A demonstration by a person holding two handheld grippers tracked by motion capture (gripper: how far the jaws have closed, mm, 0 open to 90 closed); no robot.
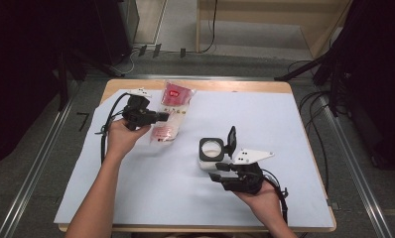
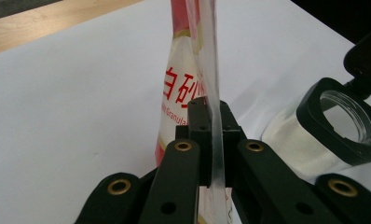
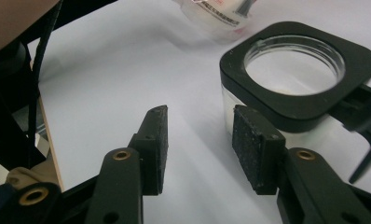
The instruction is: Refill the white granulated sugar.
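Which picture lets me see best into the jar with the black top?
The right gripper view: the jar is close, and its round open mouth faces the camera. The high view shows it small, lid flipped up. The left gripper view catches it at the edge, partly cut off.

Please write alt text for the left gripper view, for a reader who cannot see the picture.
The left hand-held gripper is shut on the clear edge of a red and white plastic bag with red printed characters, above a white table sheet. To the right stands a clear jar with a black square collar, its lid open.

Red-and-white bag (image 1: 171, 111); black-rimmed clear jar (image 1: 211, 153); white sheet (image 1: 265, 129)
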